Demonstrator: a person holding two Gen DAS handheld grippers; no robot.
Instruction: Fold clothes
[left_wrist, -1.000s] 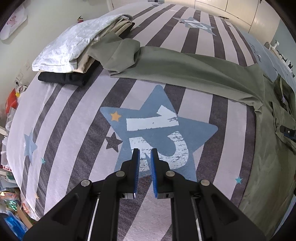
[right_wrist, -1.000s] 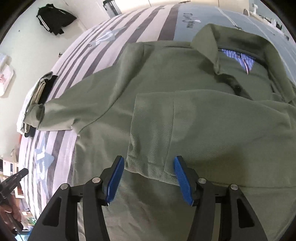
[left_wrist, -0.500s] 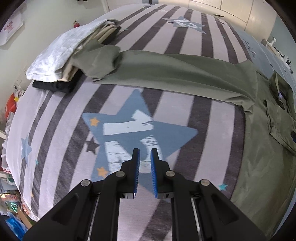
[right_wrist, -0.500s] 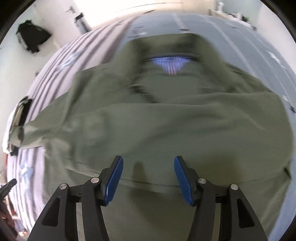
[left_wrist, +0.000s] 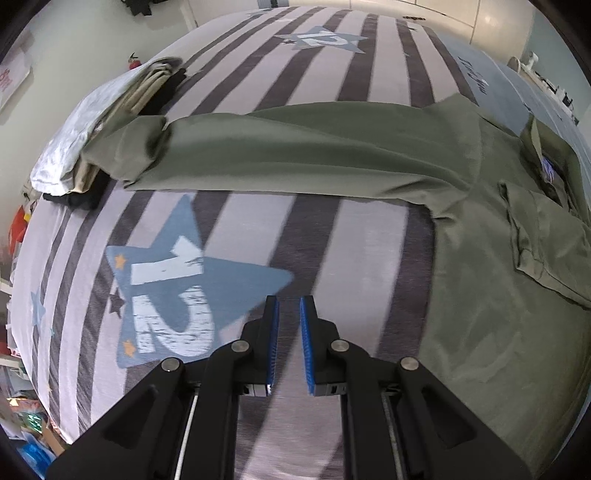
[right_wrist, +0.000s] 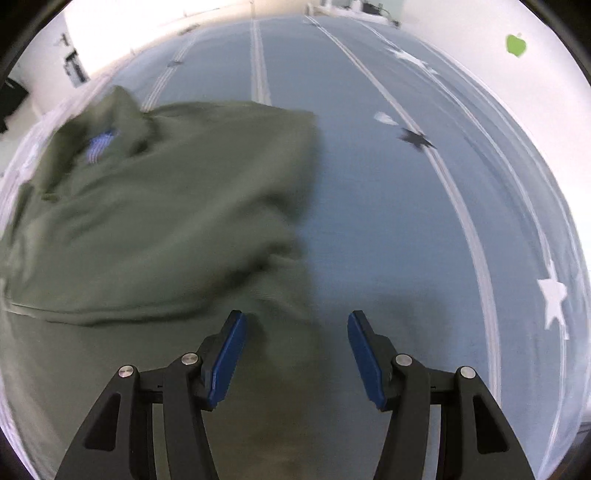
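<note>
1. The olive shirt (left_wrist: 480, 295) lies spread on the bed (left_wrist: 332, 48), one sleeve (left_wrist: 295, 155) stretched toward the left edge, ready for folding in.
2. The left gripper (left_wrist: 287, 314) hangs nearly closed and empty over the striped cover.
3. The right gripper (right_wrist: 293, 321) is half open, empty, over the shirt's edge.
4. The folded stack (left_wrist: 92, 140) at the left edge lies under the cuff.

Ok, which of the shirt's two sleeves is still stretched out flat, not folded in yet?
The long olive-green sleeve reaching across the striped bedspread to the stack of folded clothes. The other sleeve already lies folded over the shirt's chest.
</note>
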